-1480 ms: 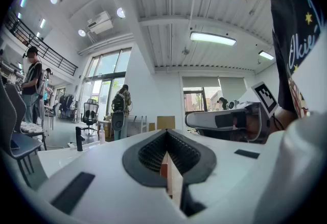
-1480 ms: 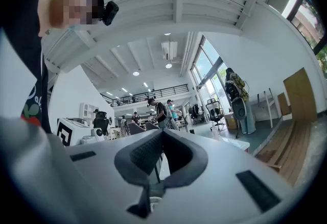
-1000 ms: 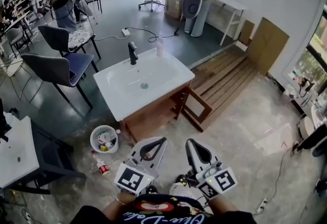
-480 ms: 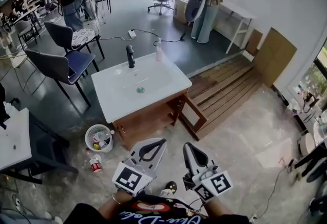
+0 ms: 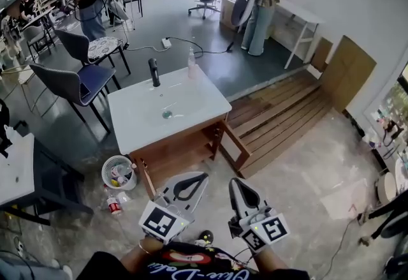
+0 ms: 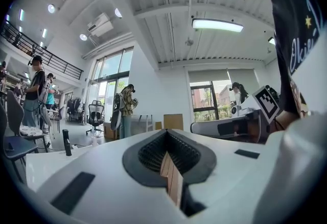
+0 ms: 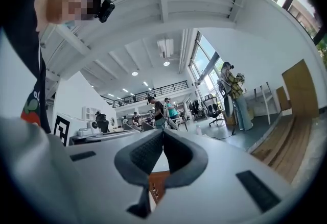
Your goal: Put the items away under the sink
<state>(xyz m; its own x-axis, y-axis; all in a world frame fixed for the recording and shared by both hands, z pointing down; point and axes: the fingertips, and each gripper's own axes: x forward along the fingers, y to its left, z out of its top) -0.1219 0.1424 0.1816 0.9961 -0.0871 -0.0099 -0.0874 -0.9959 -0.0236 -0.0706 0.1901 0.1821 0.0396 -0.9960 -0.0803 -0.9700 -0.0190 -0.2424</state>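
Note:
The white sink (image 5: 167,110) sits on a wooden cabinet whose door (image 5: 234,145) stands open to the right. A black faucet (image 5: 153,72) and a clear soap bottle (image 5: 191,63) stand at the sink's far edge. On the floor left of the cabinet are a white basket (image 5: 119,172) with several items and a small red-labelled bottle (image 5: 113,204). My left gripper (image 5: 201,176) and right gripper (image 5: 233,181) are held low, near my body, well short of the cabinet. Both are shut with nothing in them. The left gripper (image 6: 166,134) points past the faucet (image 6: 67,142). The right gripper (image 7: 162,134) points toward the cabinet.
Two dark chairs (image 5: 71,83) stand left of the sink and a table (image 5: 22,176) at the far left. A wooden slatted platform (image 5: 280,113) lies to the right. People stand at the back of the room. A cable and power strip (image 5: 166,43) lie on the floor behind the sink.
The sink and cabinet have shifted left in the head view, showing more of the cabinet front. Both grippers stay shut in the same place before my body.

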